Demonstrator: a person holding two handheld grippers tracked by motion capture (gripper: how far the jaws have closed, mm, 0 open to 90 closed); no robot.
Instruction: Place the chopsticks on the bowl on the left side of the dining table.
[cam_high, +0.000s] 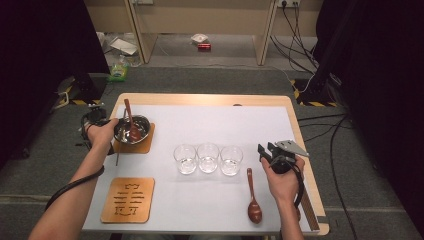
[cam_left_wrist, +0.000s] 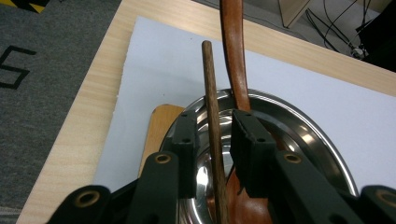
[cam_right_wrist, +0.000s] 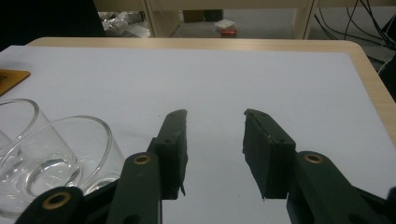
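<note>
Two grippers are at work over the white-covered table (cam_high: 210, 210). At about nine o'clock the left gripper (cam_left_wrist: 212, 135) hangs over a steel bowl (cam_left_wrist: 299, 126) that sits on a wooden coaster (cam_left_wrist: 156, 123); its jaws stand slightly apart around a thin wooden stick (cam_left_wrist: 210, 93), not pressing it, and a reddish wooden spoon (cam_left_wrist: 233, 51) rests in the bowl. At about three o'clock the right gripper (cam_right_wrist: 215, 140) hovers with jaws apart and nothing between them. Three glasses (cam_high: 208, 158) stand in a row at the centre, a second spoon (cam_high: 253, 200) lies near five o'clock, and a carved coaster (cam_high: 128, 199) lies at seven.
</note>
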